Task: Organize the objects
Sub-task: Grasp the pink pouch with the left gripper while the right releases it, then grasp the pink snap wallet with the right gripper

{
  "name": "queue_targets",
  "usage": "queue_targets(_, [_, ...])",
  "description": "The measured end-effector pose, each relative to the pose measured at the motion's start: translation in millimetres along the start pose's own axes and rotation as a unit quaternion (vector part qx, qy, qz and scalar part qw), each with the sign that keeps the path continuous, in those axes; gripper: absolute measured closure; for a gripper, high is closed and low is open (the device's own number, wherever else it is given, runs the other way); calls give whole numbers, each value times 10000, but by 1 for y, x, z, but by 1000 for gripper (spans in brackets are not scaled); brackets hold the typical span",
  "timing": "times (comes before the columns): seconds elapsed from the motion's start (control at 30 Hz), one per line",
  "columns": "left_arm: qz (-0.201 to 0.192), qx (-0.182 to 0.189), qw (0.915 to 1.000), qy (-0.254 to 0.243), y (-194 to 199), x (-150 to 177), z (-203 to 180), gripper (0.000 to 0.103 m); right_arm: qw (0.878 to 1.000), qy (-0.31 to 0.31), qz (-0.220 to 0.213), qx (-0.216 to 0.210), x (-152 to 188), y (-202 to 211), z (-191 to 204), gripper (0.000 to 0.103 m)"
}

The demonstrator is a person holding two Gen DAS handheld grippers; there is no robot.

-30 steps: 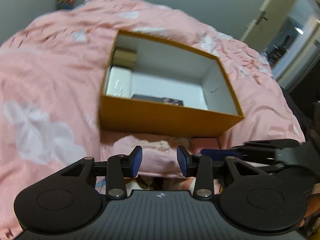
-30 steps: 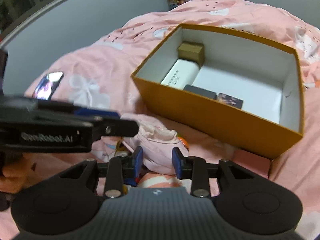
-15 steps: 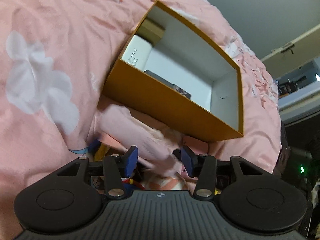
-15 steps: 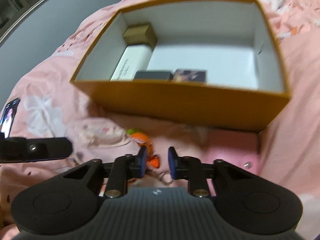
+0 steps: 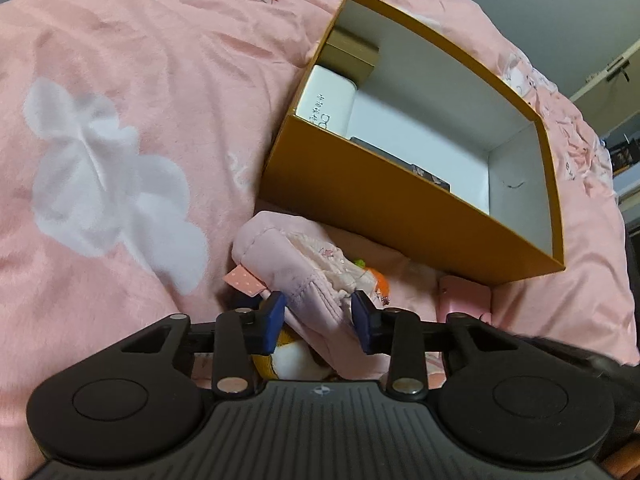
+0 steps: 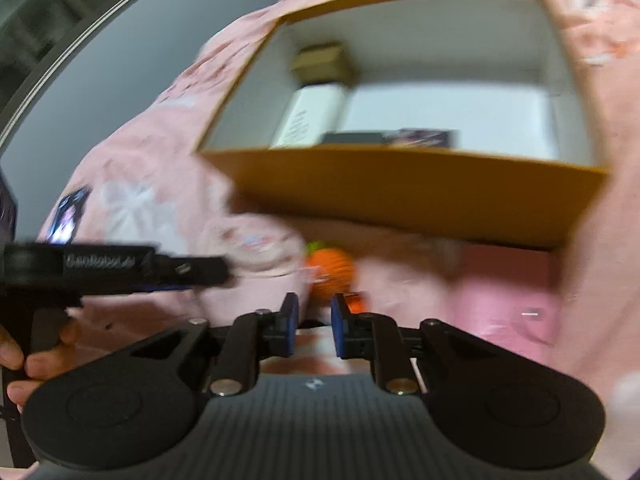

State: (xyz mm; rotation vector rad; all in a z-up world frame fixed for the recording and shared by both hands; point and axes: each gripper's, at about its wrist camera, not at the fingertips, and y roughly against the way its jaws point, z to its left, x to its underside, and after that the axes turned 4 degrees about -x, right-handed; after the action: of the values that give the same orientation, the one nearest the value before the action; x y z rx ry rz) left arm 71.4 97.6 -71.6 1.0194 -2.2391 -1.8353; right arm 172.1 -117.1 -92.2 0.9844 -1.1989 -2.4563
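Pink bedding printed with white clouds covers the bed, and an open orange cardboard box with a white lining sits on it, already holding a few small boxes lined along one wall, probably to leave room. Just in front lies a soft pink padded fabric pouch. The left gripper is closing, its blue pads against the pouch's sides. The right gripper is opening with nothing clearly between its pads; an orange knitted toy lies just beyond. Blur smears the right view, and the items under the pouch are mostly hidden.
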Motion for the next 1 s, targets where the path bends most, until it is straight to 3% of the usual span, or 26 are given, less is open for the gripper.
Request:
queue_targets(0.1, [-41, 68, 9999, -138, -4, 1, -1, 69, 9968, -201, -88, 762, -1, 14, -26, 75])
queue_targets(0.17, [-108, 135, 9996, -222, -2, 3, -2, 74, 9922, -321, -67, 1201, -2, 17, -43, 67])
queue_targets(0.2, [-154, 187, 9993, -268, 0, 3, -2, 81, 9910, -372, -17, 1288, -1, 17, -49, 61])
queue_targets(0.37, [-538, 597, 9912, -1052, 22, 6, -18, 83, 9905, -663, 235, 1181, -2, 2, -70, 61])
queue_targets(0.47, [-476, 474, 9880, -1392, 19, 5, -23, 83, 9875, -800, 402, 1300, -3, -11, -79, 61])
queue_targets(0.57, [-314, 218, 9910, -1286, 10, 0, -18, 83, 9863, -932, 522, 1253, -4, -21, -87, 54])
queue_targets(0.77, [-8, 127, 9976, -683, -2, -7, 0, 74, 9876, -1154, 608, 870, -7, -37, -102, 42])
queue_targets(0.83, [48, 157, 9990, -418, -4, -9, 6, 64, 9875, -1252, 627, 723, -7, -43, -105, 37])
queue_targets(0.9, [43, 111, 9996, -246, -7, -11, 10, 51, 9880, -1230, 611, 710, -7, -43, -104, 37])
queue_targets(1.0, [53, 72, 9999, -118, -8, -12, 11, 47, 9880, -1232, 519, 768, -7, -33, -99, 49])
